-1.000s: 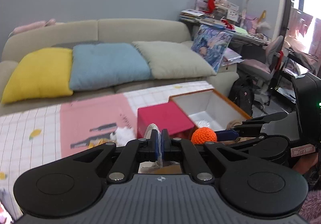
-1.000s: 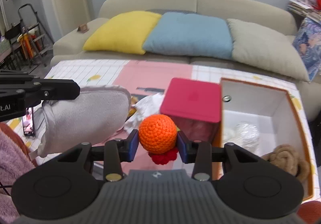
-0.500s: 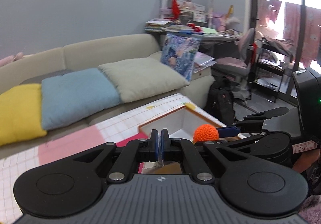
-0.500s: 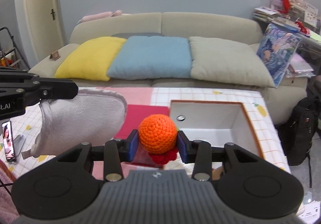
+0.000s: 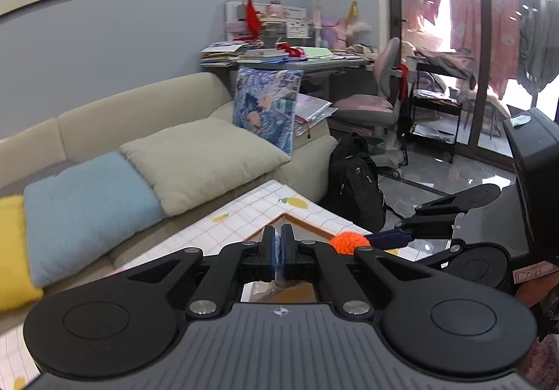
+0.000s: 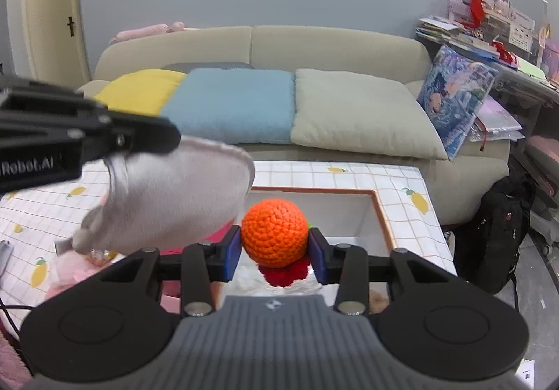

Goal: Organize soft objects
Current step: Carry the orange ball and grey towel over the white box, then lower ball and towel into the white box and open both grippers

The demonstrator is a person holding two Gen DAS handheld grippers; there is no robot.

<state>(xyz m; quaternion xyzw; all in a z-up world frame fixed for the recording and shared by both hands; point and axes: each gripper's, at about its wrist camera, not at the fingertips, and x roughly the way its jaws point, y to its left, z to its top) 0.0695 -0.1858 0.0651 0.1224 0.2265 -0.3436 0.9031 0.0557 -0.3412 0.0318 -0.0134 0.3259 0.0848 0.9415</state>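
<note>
Nearest, the right gripper [image 6: 275, 247] has its blue pads clamped on either side of an orange crochet ball [image 6: 274, 232], which hangs above the open box [image 6: 380, 211]; a red crochet piece [image 6: 284, 274] shows just under the ball. Beside it, the left gripper [image 5: 278, 255] has its pads pinched almost together on the edge of a grey cloth [image 6: 174, 197], held above the table [image 6: 349, 173] to the left of the box. Beyond the table stands a sofa [image 6: 335, 40] with yellow [image 6: 139, 89], blue [image 6: 234, 103] and beige [image 6: 356, 110] cushions.
</note>
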